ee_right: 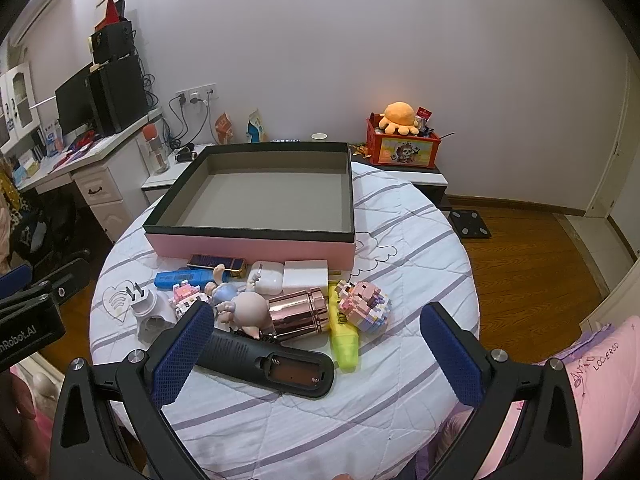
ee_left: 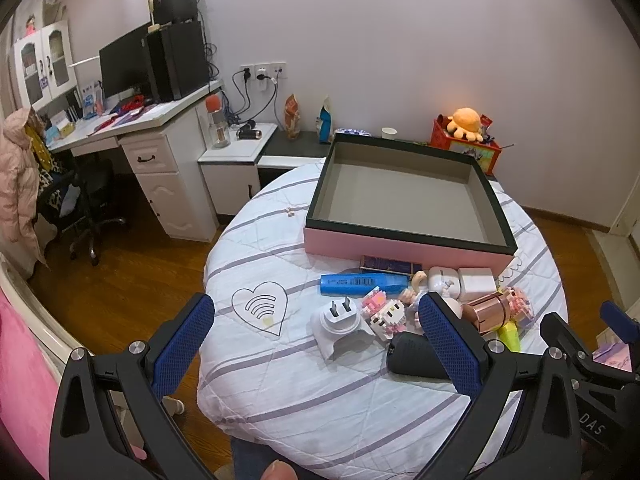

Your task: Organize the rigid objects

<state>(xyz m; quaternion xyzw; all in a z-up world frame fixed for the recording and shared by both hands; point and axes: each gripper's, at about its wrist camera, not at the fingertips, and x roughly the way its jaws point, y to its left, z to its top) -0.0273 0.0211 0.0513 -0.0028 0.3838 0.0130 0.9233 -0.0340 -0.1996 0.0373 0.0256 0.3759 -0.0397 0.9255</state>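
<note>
Both our blue-padded grippers, left (ee_left: 316, 332) and right (ee_right: 316, 336), gape empty; crowded toys risk scattering beside the black remote (ee_right: 272, 364).

The left gripper (ee_right: 24, 320) body reads "nRobot.AI"; pink fabric (ee_right: 600, 364) reads "LOCIERSD".

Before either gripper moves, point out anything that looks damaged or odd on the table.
The black remote control lies face down with its battery cover missing, so the empty compartment and spring show. The small doll figure has tipped over against the rose-gold metal cylinder. Nothing looks spilled.
</note>
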